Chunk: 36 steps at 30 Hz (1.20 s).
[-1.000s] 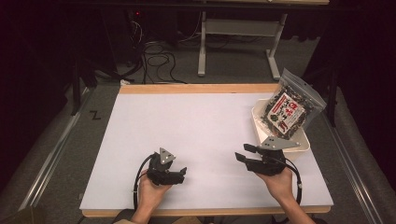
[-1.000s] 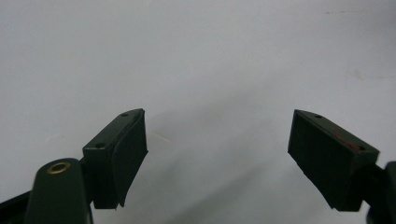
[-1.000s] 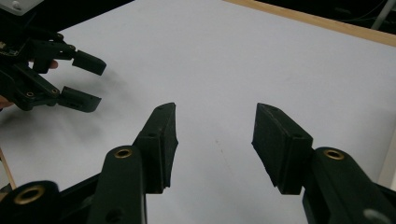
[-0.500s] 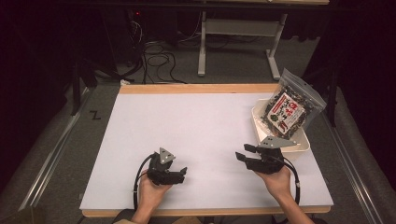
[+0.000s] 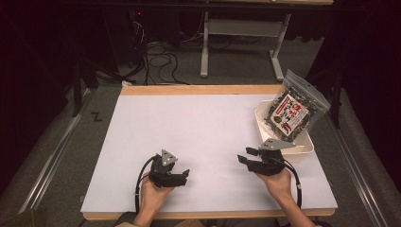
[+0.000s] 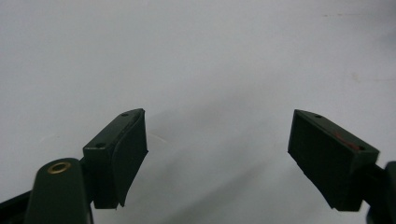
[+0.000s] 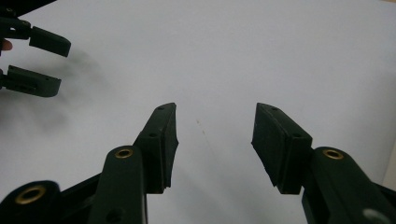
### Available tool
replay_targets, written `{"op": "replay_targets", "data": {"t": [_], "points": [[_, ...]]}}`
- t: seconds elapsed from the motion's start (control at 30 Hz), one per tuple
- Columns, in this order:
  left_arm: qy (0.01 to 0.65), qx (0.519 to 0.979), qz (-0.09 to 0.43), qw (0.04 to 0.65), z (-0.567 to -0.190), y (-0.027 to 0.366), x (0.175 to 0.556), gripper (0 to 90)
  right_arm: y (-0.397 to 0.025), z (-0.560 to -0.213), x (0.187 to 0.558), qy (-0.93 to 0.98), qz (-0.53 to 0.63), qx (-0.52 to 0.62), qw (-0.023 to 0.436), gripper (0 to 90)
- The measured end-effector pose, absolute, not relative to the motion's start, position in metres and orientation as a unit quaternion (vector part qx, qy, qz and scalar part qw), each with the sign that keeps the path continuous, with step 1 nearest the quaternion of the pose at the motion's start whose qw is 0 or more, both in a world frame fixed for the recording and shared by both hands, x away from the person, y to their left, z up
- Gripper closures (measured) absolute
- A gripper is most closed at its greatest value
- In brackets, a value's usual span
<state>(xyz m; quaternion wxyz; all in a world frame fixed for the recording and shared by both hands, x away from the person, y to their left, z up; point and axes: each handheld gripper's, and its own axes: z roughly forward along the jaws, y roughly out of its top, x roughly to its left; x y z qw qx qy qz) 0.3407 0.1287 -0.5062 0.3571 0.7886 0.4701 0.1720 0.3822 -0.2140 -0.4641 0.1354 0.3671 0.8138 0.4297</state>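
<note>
On the white table (image 5: 208, 132) both grippers rest low near the front edge with nothing between their spread jaws, so I judge the work is only at its start, and the bag (image 5: 295, 106) stands leaning in the tray (image 5: 307, 144) at the right side. The right gripper (image 5: 247, 158) is near the tray and points toward the left gripper (image 5: 185, 174); next it should probably turn and rise to take the bag's top edge. The bag's red and white label has writing, too small to read.

White table surface (image 5: 208, 137) with a pale wooden edge; black left gripper (image 5: 185, 174) and black right gripper (image 5: 243, 156); cream tray (image 5: 305, 144), beyond the right jaws, holding a clear bag (image 5: 295, 106) of dark contents with a red-and-white label.
</note>
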Motion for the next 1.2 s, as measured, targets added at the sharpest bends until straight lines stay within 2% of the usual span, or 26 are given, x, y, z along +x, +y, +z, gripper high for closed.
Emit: {"op": "replay_targets", "data": {"t": [0.7, 0.83, 0.93, 1.0, 1.2], "points": [[0.468, 0.79, 0.169, 0.358, -0.506, 0.129, 0.34, 20.2, -0.216, -0.485, 0.384, 0.822, 0.413, 0.375, 0.113, 48.5], [0.469, 0.787, 0.168, 0.363, -0.505, 0.131, 0.338, 20.2, -0.223, -0.491, 0.378, 0.828, 0.407, 0.376, 0.092, 47.5], [0.467, 0.786, 0.169, 0.367, -0.504, 0.132, 0.335, 20.3, -0.224, -0.493, 0.372, 0.841, 0.388, 0.361, 0.111, 48.1], [0.468, 0.785, 0.169, 0.367, -0.503, 0.133, 0.335, 20.3, -0.227, -0.492, 0.372, 0.835, 0.404, 0.36, 0.098, 47.8], [0.468, 0.786, 0.169, 0.368, -0.503, 0.132, 0.336, 20.3, -0.231, -0.493, 0.371, 0.832, 0.407, 0.363, 0.102, 47.5]]}}
